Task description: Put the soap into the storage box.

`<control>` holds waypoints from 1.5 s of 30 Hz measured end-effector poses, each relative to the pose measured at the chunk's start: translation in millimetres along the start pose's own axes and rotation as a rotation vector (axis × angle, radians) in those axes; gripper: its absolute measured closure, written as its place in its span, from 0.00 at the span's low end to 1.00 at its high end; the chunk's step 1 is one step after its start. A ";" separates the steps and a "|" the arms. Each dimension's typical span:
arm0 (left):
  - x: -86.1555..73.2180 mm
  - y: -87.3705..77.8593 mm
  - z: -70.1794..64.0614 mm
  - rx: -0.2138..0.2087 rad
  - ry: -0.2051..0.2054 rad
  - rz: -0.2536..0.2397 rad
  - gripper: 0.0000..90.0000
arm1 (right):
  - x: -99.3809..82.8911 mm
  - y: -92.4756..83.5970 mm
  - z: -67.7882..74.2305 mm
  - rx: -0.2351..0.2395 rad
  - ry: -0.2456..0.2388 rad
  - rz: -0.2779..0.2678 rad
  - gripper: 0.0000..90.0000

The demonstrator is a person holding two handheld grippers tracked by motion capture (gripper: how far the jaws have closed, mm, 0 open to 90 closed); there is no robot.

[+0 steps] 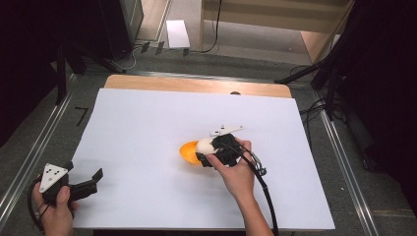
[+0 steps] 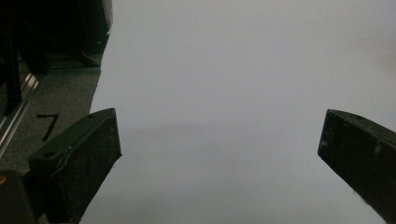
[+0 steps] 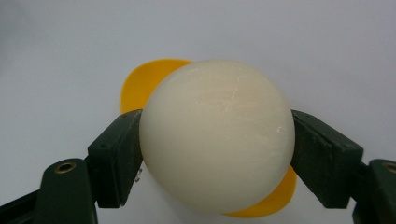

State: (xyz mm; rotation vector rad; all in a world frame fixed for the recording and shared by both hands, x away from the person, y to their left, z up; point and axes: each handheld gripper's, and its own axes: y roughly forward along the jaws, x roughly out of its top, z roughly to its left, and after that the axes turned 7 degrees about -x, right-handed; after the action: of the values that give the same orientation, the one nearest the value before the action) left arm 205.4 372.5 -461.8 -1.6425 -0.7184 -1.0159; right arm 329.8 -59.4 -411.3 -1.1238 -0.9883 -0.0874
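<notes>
A cream-white ball (image 3: 217, 135) is clamped between the two black jaws of my right gripper (image 3: 217, 149), just above an orange bowl (image 3: 144, 81). In the high view the ball (image 1: 205, 145) sits at the bowl's (image 1: 188, 151) right rim, near the middle of the white sheet, with the right gripper (image 1: 209, 150) shut on it. My left gripper (image 1: 98, 179) rests at the sheet's near left corner, held by a hand. Its jaws stand wide apart in the left gripper view (image 2: 219, 144) with bare sheet between them.
The white sheet (image 1: 147, 132) covers most of a wooden table (image 1: 196, 84). Metal rails (image 1: 29, 157) run along both sides on the grey floor. Dark stands and cables (image 1: 324, 73) crowd the far right. A black cable (image 1: 263, 187) trails from the right gripper.
</notes>
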 end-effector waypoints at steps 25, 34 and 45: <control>0.0 0.0 0.2 -0.001 0.000 0.001 0.00 | -0.3 17.2 3.5 -0.008 0.012 0.037 0.26; 0.0 0.0 0.1 -0.001 0.001 0.001 0.00 | -1.1 21.3 4.4 -0.011 0.015 0.043 0.26; 0.0 0.2 -0.2 -0.002 0.001 -0.001 0.00 | -2.2 21.4 6.3 -0.010 0.016 0.048 0.26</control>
State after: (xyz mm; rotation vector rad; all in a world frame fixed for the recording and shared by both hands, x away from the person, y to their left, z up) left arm 205.5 372.3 -461.9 -1.6430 -0.7177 -1.0183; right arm 335.7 -45.2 -427.6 -1.1536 -0.9470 -0.0623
